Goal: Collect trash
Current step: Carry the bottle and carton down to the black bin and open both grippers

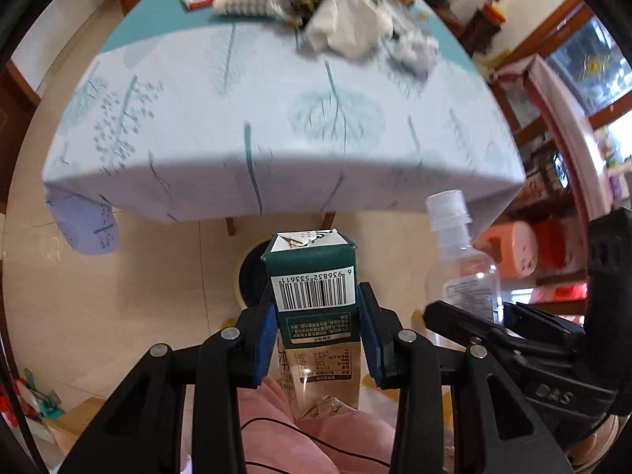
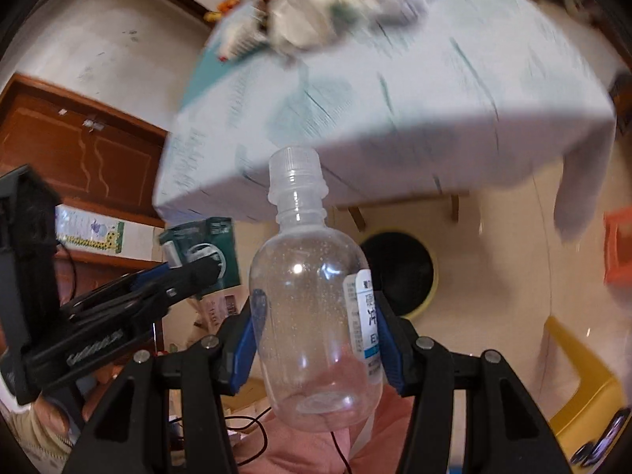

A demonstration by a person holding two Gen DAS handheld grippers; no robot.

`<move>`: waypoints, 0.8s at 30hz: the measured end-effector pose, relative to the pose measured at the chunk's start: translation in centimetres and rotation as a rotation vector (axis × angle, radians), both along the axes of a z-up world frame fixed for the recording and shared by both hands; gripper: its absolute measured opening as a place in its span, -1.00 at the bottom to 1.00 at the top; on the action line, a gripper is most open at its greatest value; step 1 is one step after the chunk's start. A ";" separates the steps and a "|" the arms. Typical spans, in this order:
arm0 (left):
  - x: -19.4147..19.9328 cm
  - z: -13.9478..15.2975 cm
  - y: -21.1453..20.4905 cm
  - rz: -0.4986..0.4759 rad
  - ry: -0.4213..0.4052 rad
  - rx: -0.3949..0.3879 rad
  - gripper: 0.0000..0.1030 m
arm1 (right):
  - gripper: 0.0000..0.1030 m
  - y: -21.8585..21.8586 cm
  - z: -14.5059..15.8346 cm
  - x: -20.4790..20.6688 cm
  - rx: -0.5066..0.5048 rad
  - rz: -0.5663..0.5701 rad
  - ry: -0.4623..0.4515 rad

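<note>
My left gripper (image 1: pixel 316 312) is shut on a green and tan drink carton (image 1: pixel 314 276) with a barcode, held upright above the floor. My right gripper (image 2: pixel 316 331) is shut on a clear empty plastic bottle (image 2: pixel 312 300) with a white cap. The bottle also shows in the left wrist view (image 1: pixel 462 264), to the right of the carton; the carton shows in the right wrist view (image 2: pixel 207 249) at left. A round black bin with a yellow rim (image 1: pixel 249 276) stands on the floor under the table edge, behind the carton; it also shows in the right wrist view (image 2: pixel 399 272).
A table with a pale leaf-print cloth (image 1: pixel 276 118) stands ahead. A heap of wrappers, tissues and paper trash (image 1: pixel 335 12) lies at its far side. An orange stool (image 1: pixel 517 249) is at right. A yellow stool (image 2: pixel 580 375) is at lower right.
</note>
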State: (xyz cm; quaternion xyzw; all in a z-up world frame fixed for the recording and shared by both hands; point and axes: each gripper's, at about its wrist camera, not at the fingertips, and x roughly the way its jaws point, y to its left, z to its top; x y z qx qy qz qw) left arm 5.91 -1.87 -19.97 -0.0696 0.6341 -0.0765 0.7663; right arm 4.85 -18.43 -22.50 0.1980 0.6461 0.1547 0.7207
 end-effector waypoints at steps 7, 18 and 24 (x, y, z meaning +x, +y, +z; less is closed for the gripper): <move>0.7 -9.5 -0.7 -0.044 0.034 0.035 -0.29 | 0.04 -0.8 -10.5 0.1 -0.017 -0.106 0.132; 3.0 -22.7 1.5 -0.029 0.048 0.060 0.15 | 0.12 1.4 -27.1 3.0 -0.070 -0.182 0.262; 3.2 -25.7 3.5 -0.002 0.056 0.087 0.23 | 0.33 2.7 -29.9 3.0 -0.078 -0.209 0.270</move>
